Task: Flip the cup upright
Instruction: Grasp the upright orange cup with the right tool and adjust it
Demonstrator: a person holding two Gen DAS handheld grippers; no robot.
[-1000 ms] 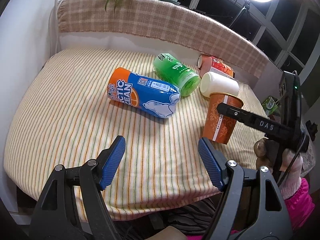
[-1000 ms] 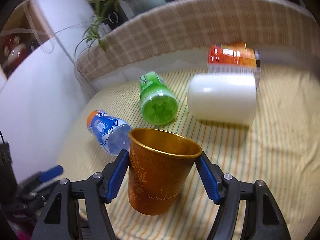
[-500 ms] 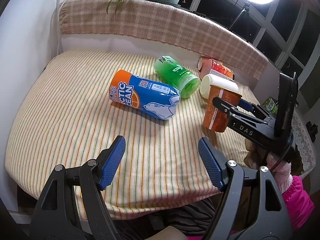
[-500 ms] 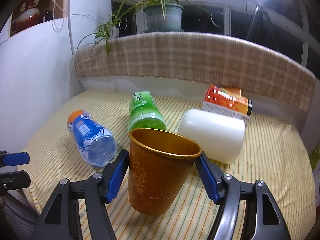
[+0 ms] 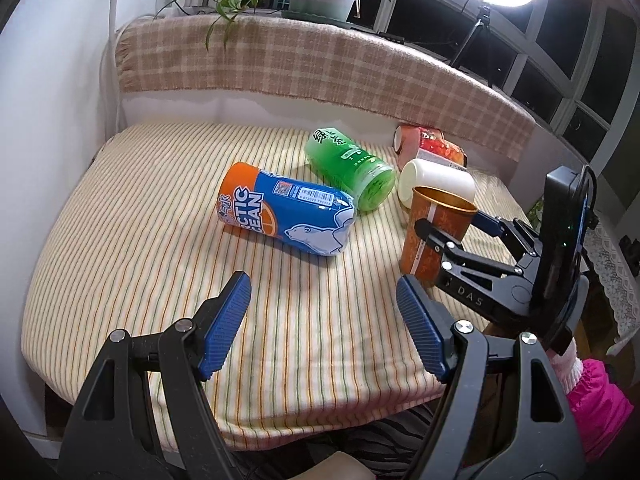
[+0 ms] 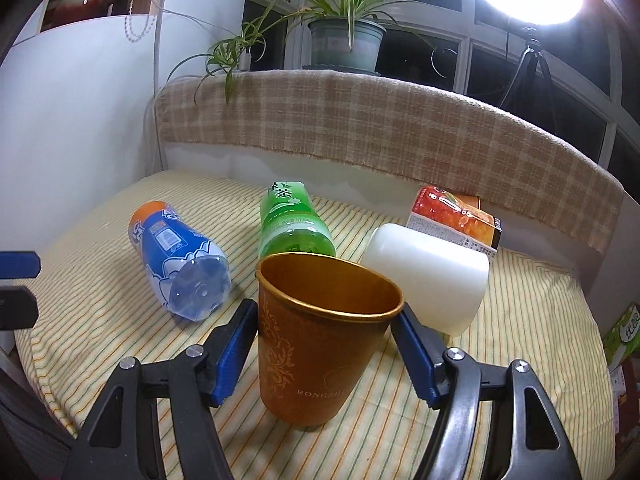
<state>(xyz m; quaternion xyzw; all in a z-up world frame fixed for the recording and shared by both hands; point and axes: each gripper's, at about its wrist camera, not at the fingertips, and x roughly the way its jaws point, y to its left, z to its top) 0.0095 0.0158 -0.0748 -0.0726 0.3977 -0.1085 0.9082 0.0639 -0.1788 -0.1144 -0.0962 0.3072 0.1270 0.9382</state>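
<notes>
Striped cloth covers the desk [image 5: 132, 240], with a plaid-draped ledge behind it. My right tool [image 6: 325, 344] holds the orange cup [image 6: 320, 344] by its sides, mouth up, near the desk's right edge and just in front of a white cup [image 6: 428, 276] lying on its side. My left tool [image 5: 323, 322] hangs wide over the front of the desk, gripping nothing, with a blue bottle [image 5: 286, 216] and a green bottle [image 5: 348, 168] lying beyond it.
</notes>
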